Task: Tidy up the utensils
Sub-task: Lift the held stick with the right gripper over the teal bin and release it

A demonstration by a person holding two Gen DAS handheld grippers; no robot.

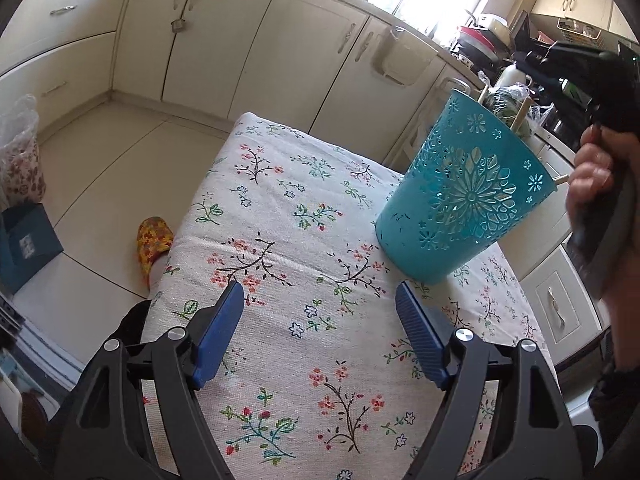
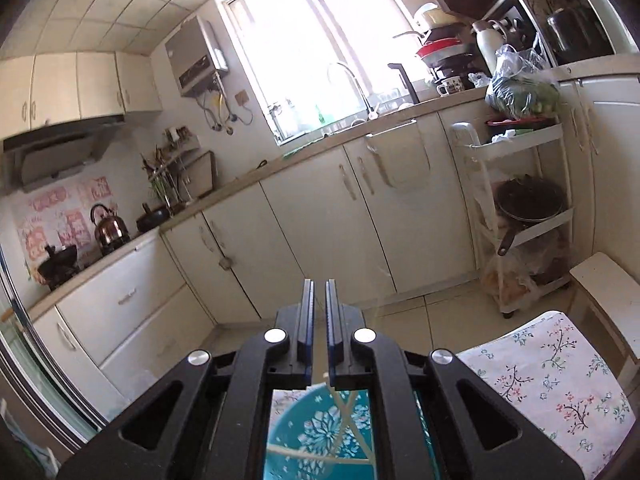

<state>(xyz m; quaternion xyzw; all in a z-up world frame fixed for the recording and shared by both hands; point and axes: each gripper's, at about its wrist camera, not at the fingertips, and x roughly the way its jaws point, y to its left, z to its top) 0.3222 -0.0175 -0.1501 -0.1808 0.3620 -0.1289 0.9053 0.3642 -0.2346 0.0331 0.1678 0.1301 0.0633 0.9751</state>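
Note:
A teal perforated utensil holder (image 1: 464, 196) stands on the floral tablecloth (image 1: 288, 248), right of centre in the left wrist view. Wooden utensil handles (image 1: 520, 114) stick out of its top. My left gripper (image 1: 320, 308) is open and empty, low over the cloth, just in front and left of the holder. My right gripper (image 2: 319, 320) is shut, with nothing visible between its pads. It hangs above the holder (image 2: 320, 436), whose inside shows below it with thin wooden sticks (image 2: 340, 412). The right gripper's body (image 1: 576, 76) shows in a hand at the right.
Cream kitchen cabinets (image 2: 304, 216) and a counter with a sink run behind the table. A white shelf trolley (image 2: 524, 216) with pots and bags stands at the right. A foot in a yellow slipper (image 1: 154, 240) is on the floor left of the table.

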